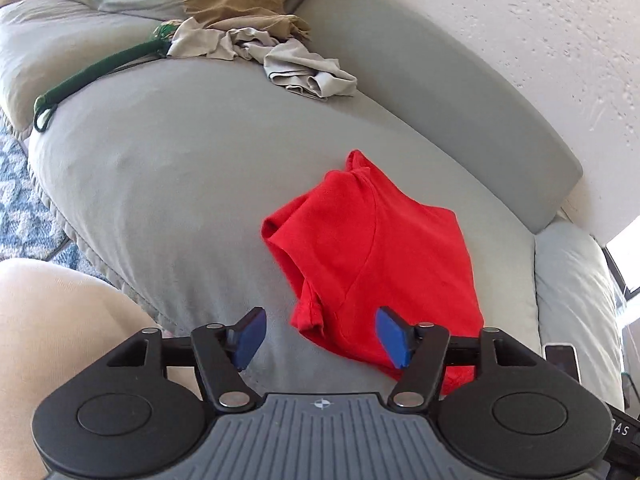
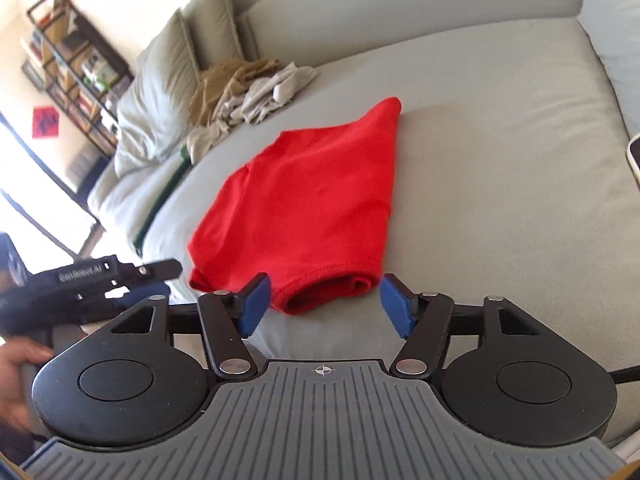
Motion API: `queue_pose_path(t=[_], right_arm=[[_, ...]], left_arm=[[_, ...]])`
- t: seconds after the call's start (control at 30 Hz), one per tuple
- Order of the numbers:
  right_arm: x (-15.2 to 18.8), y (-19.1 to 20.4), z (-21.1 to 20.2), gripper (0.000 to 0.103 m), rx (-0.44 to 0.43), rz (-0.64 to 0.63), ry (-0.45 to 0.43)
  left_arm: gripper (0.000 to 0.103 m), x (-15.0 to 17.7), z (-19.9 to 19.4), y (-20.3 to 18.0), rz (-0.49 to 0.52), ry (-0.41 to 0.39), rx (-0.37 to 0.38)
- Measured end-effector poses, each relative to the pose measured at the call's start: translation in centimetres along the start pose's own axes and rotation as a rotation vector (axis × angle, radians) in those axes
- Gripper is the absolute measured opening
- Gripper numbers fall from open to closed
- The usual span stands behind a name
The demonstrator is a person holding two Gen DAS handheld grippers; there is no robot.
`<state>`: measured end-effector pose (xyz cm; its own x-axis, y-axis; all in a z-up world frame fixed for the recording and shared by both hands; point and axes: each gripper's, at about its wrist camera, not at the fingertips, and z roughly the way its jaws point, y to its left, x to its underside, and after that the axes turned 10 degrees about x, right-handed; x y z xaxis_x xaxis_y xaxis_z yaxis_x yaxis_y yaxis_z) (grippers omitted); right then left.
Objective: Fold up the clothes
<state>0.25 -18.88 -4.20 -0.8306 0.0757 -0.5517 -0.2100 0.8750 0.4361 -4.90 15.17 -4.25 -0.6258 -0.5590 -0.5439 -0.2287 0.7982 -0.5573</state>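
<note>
A folded red shirt [image 1: 372, 256] lies on the grey sofa seat [image 1: 180, 184]. My left gripper [image 1: 320, 336] hovers open just in front of its near edge, blue pads apart and nothing between them. In the right wrist view the same red shirt [image 2: 308, 200] lies ahead, its rolled hem nearest. My right gripper [image 2: 324, 306] stands open just short of that hem, gripping nothing. The left gripper [image 2: 160, 270] shows at the left edge of that view, held by a hand [image 2: 20, 376].
A heap of beige and tan clothes [image 1: 256, 36] lies at the far end of the seat beside a green strap [image 1: 96, 76] and pillows [image 2: 160, 96]. A phone [image 1: 562, 360] rests on the sofa at right. A shelf [image 2: 76, 60] stands beyond the sofa.
</note>
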Motion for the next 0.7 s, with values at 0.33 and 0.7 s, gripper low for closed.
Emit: queue_pose_path(t=[0.33, 0.7], right_arm=[[0.2, -5.4, 3.7, 0.072, -0.174, 0.447, 0.090], [-0.3, -6.2, 5.4, 0.070, -0.174, 0.478, 0.090]], left_arm=[[0.068, -1.5, 3.3, 4.5, -0.372, 0.033, 0.169], [0.064, -2.7, 6.0, 3.5, -0.241, 0.059, 0.174]])
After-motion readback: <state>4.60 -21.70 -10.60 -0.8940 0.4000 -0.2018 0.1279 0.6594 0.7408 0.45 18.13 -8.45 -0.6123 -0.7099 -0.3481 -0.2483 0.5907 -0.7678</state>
